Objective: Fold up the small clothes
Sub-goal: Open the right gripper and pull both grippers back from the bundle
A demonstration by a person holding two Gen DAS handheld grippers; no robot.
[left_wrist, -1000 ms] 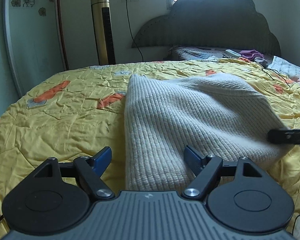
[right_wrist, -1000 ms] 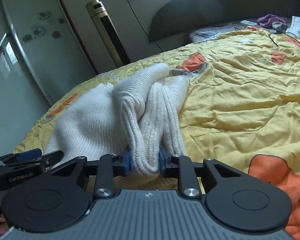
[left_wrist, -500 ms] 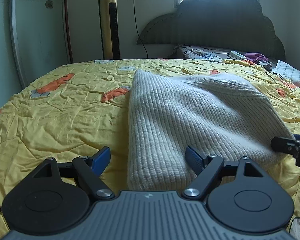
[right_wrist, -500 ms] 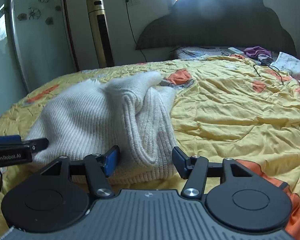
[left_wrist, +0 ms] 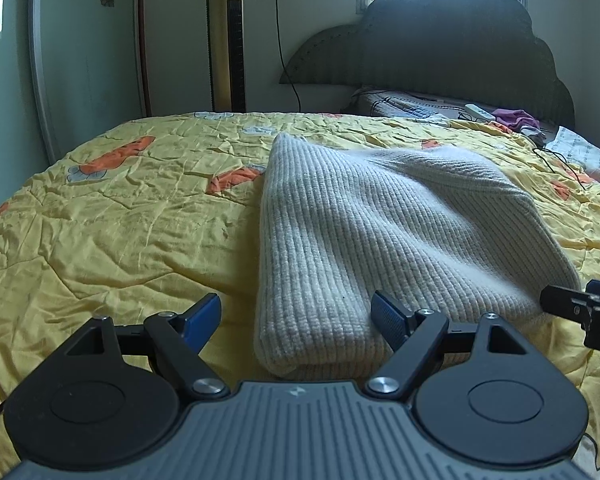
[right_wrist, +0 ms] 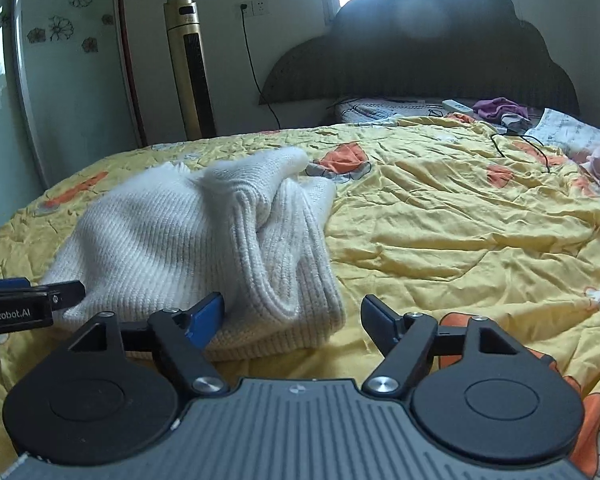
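Note:
A cream ribbed knit sweater (left_wrist: 380, 232) lies folded on the yellow quilt; in the right wrist view (right_wrist: 196, 240) its right side bunches into a raised fold. My left gripper (left_wrist: 298, 320) is open and empty, its fingers just short of the sweater's near left corner. My right gripper (right_wrist: 292, 320) is open and empty, with the sweater's near right corner between its fingers, not pinched. Each gripper's tip shows at the edge of the other's view.
The yellow quilt (left_wrist: 120, 220) with orange prints covers the bed. A dark headboard (left_wrist: 440, 48), pillow, remote, purple cloth and a black cable (right_wrist: 520, 144) lie at the far end. A gold tower fan (left_wrist: 226, 36) stands by the wall.
My right gripper opened and let go of the sweater's fold, then drew back. The sweater dropped onto the quilt. My left gripper stayed open and backed off a little.

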